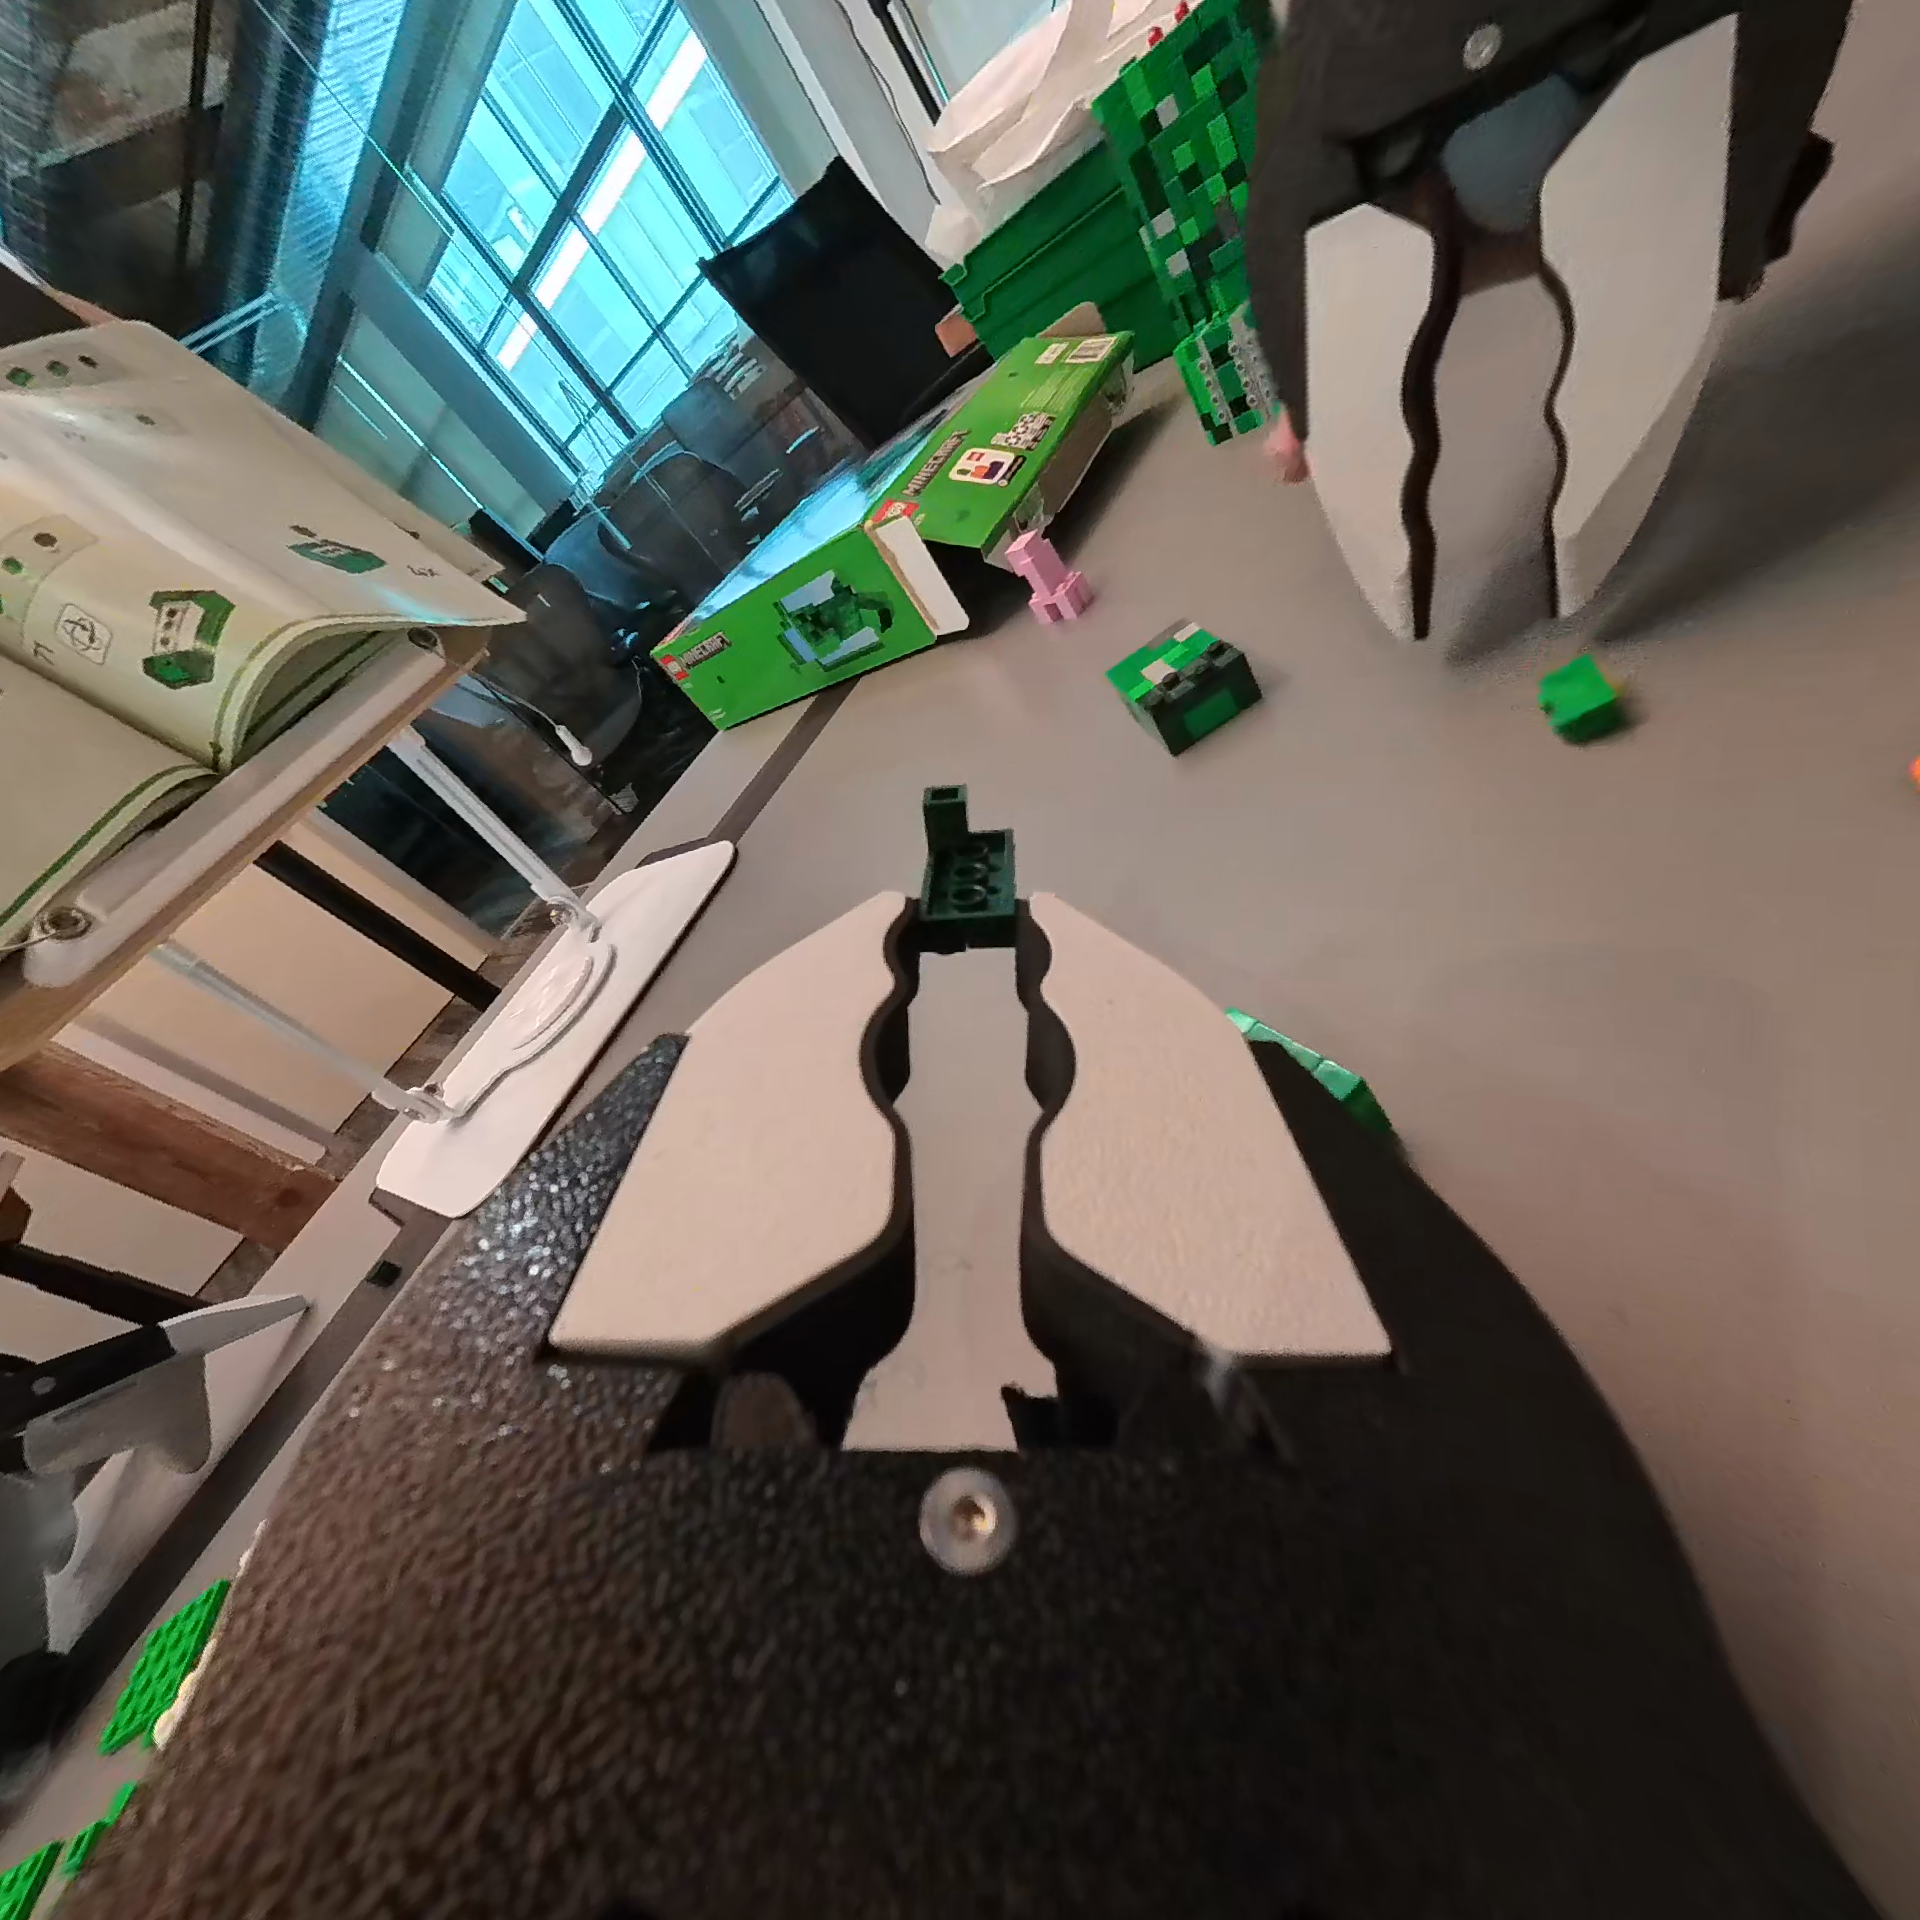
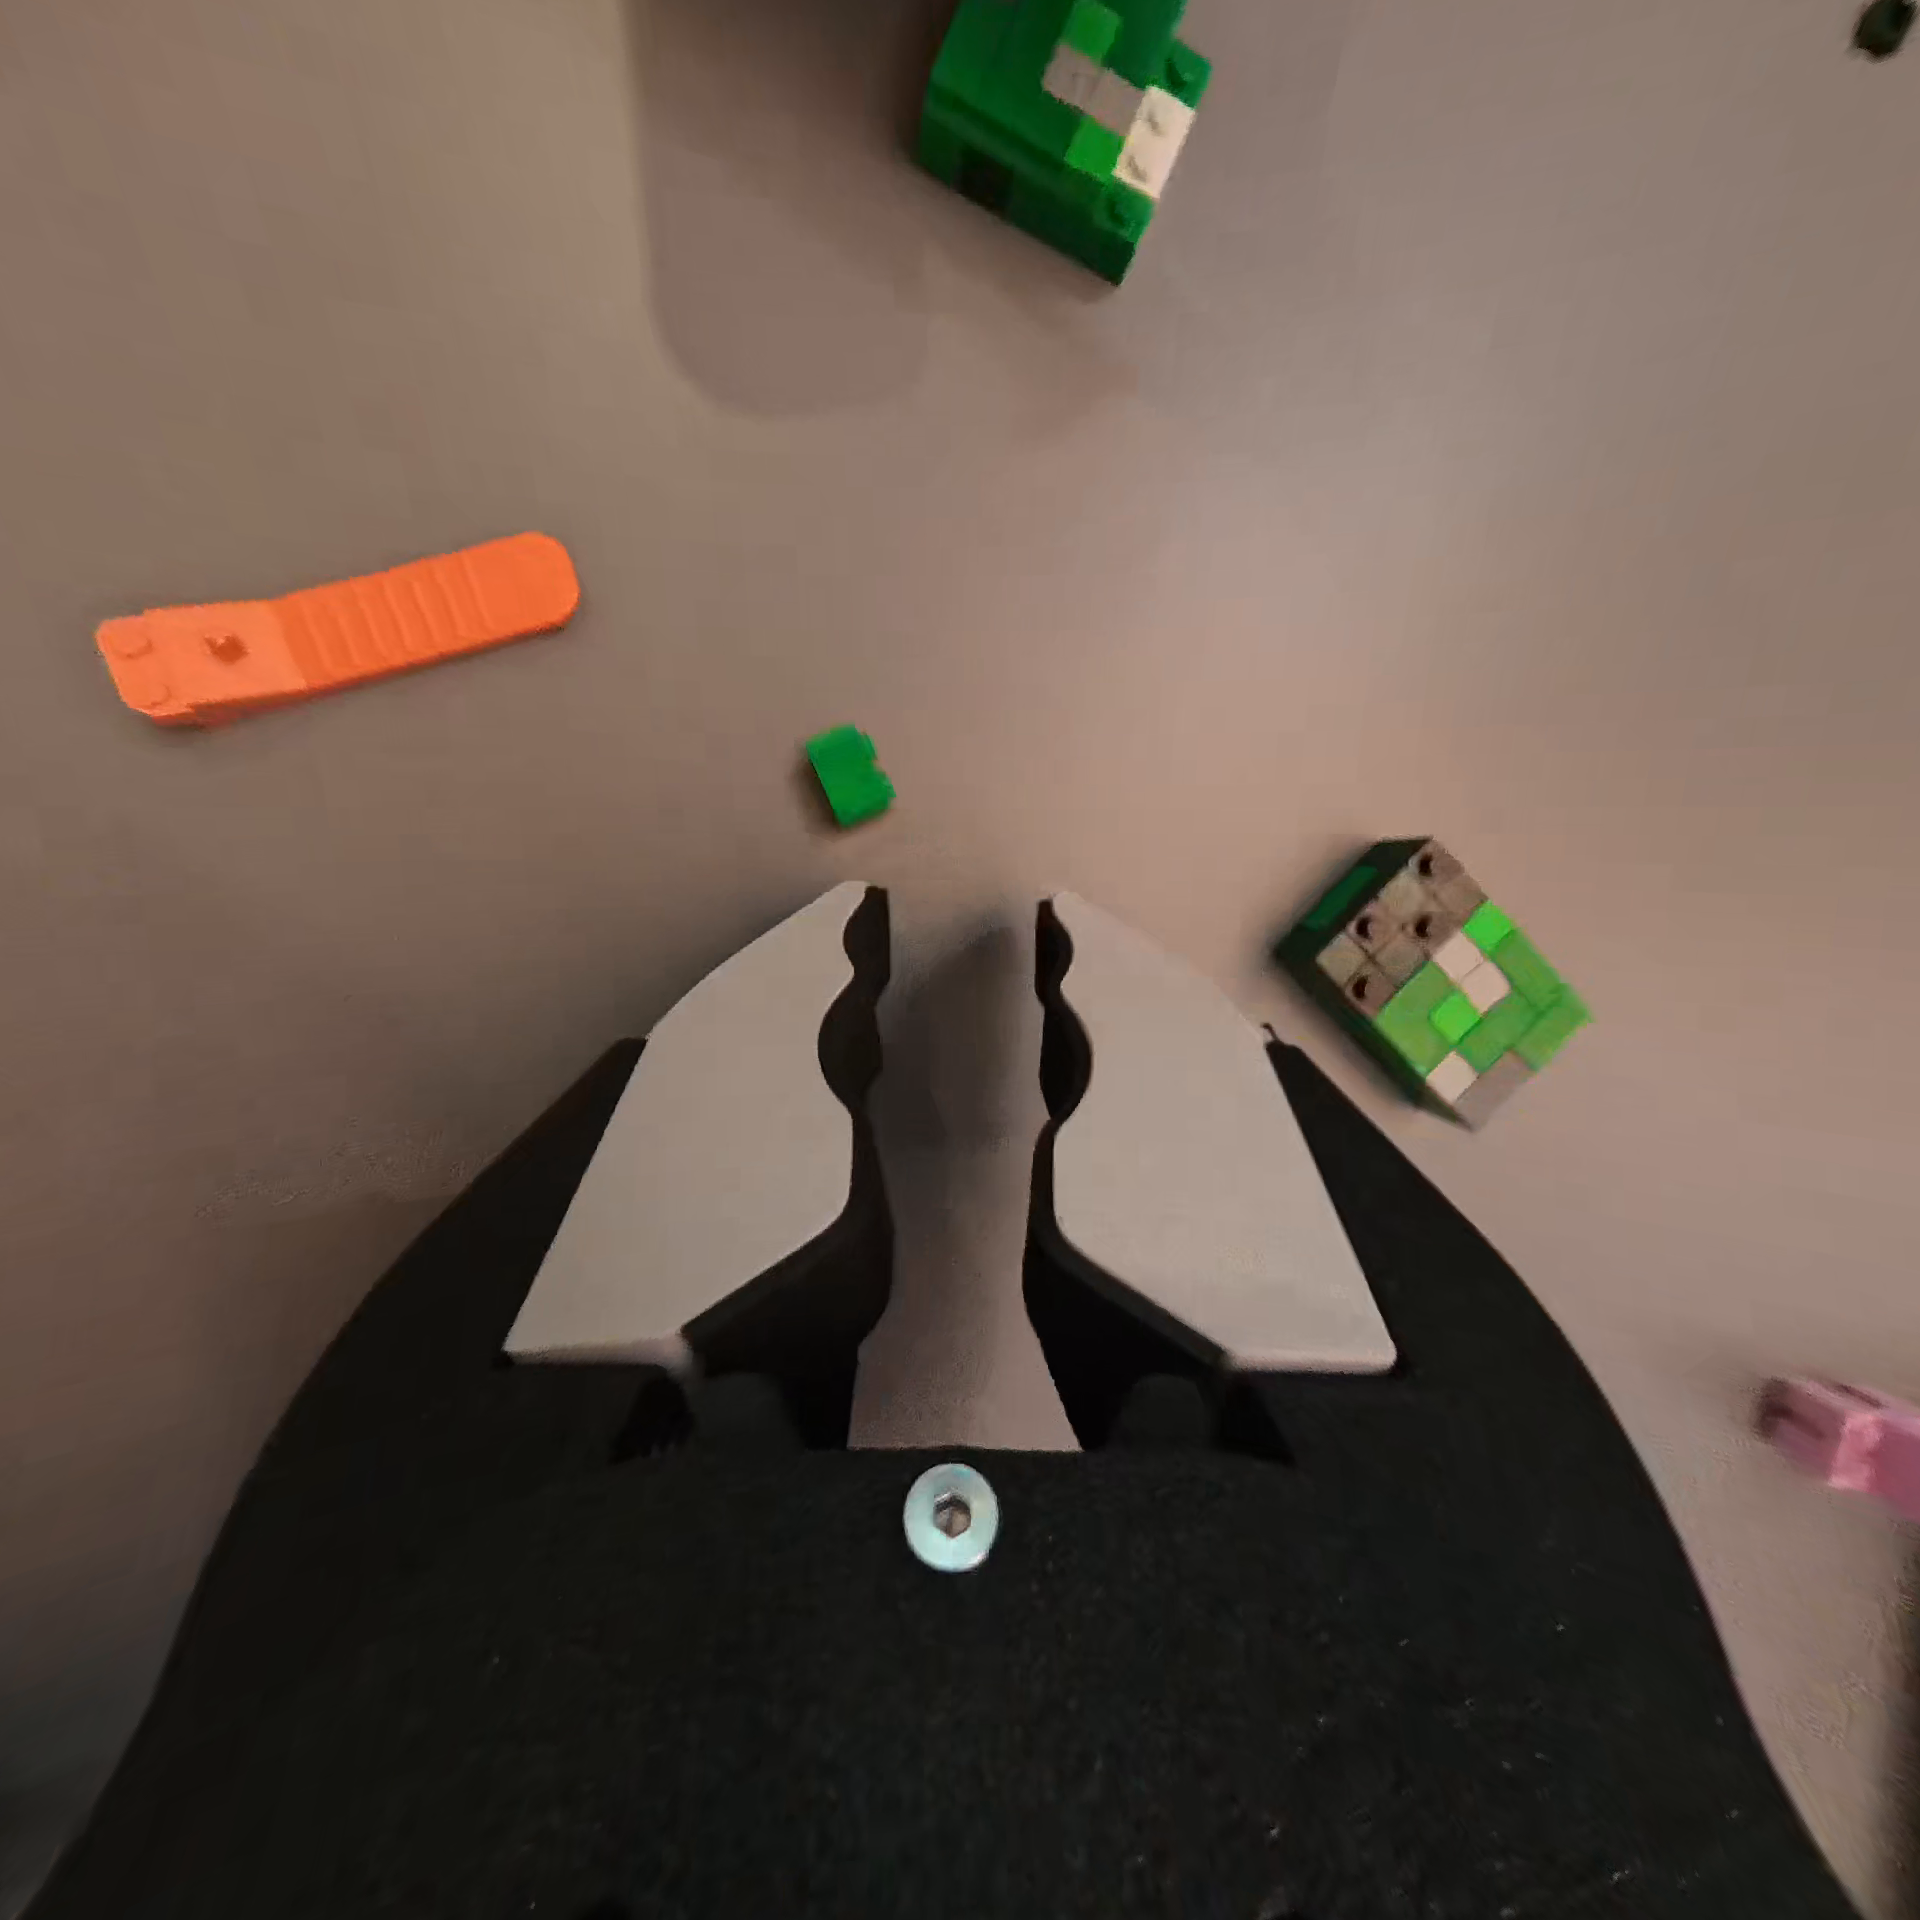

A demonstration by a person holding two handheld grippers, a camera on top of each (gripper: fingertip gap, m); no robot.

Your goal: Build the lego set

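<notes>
Left gripper (image 1: pixel 968 914) has its jaws clenched on a dark green piece (image 1: pixel 966 883), right gripper (image 2: pixel 961 904) hangs released, small green brick (image 2: pixel 850 776) at 11 o'clock off its tips, probably light, hard, slippery, so I'd pinch its flat sides.

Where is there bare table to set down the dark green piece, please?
Bare grey table lies between the orange brick separator, the small green brick and the green block. It is crowded around the chequered cube and pink figure beside the right claw.
</notes>
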